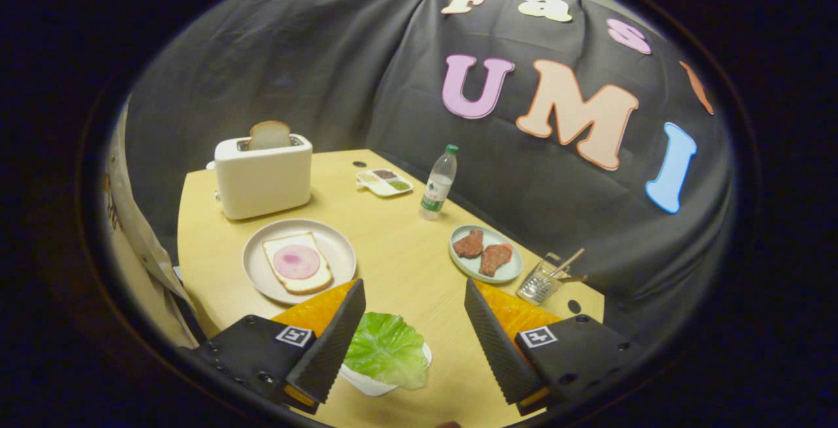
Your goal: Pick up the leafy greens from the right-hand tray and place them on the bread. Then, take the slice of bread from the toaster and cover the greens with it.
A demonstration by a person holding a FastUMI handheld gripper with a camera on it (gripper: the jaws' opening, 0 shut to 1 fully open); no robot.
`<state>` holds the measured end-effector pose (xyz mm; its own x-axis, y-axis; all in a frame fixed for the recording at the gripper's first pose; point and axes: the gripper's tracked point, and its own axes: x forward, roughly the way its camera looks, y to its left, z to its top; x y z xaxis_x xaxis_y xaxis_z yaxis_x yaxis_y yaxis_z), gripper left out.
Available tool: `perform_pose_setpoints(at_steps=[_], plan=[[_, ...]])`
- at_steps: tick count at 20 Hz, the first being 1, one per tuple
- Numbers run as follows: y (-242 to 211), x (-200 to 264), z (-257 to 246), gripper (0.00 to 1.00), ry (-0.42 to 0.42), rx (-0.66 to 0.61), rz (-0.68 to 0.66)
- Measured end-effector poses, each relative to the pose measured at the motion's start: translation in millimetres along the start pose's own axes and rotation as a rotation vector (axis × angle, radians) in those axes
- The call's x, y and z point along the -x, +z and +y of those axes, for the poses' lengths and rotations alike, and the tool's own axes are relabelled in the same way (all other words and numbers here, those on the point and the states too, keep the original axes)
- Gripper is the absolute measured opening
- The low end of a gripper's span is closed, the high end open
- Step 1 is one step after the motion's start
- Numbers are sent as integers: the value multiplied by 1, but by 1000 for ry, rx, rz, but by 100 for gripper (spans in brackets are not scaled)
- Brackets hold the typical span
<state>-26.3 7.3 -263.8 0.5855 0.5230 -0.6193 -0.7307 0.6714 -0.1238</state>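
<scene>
The bench (406,264) spreads pale and wooden ahead of the hand-held gripper (415,330), carrying everything; far beyond the fingers, off toward the left finger's side, stands the white toaster (263,179), and a slice of bread (269,135) pokes upright out of its slot; nearer, just ahead of the left finger (330,349), sits the round plate (258,267), and on it lies the bread (314,281) with a pink round of ham (296,262) on top; now the hand-held gripper itself, fingers spread wide apart, clamped on nothing; between them, closer to the left finger and low down, the leafy greens (386,348) rest on a small white tray (366,385), the left finger overlapping the leaf's edge, though whether it touches I cannot tell; ahead of the right finger (499,349), a pale blue-green plate (458,258) holds two brown meat pieces (482,252); just beyond the right finger's outer side, a small clear grater (540,282) with a stick leaning in it; further on, beyond the meat plate, a clear water bottle (438,186) stands upright with a green cap; smallest, far back between toaster and bottle, a little divided dish (384,182) with dark and green fillings.
</scene>
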Motion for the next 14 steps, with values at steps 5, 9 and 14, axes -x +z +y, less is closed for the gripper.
perform_pose_setpoints(at_steps=[5, 9, 14], plan=[[-39, -21, 12, 99, 80, 31, 90], [-71, -35, 22, 99, 148, 48, 172], [-109, -50, 32, 99, 208, 55, 278]])
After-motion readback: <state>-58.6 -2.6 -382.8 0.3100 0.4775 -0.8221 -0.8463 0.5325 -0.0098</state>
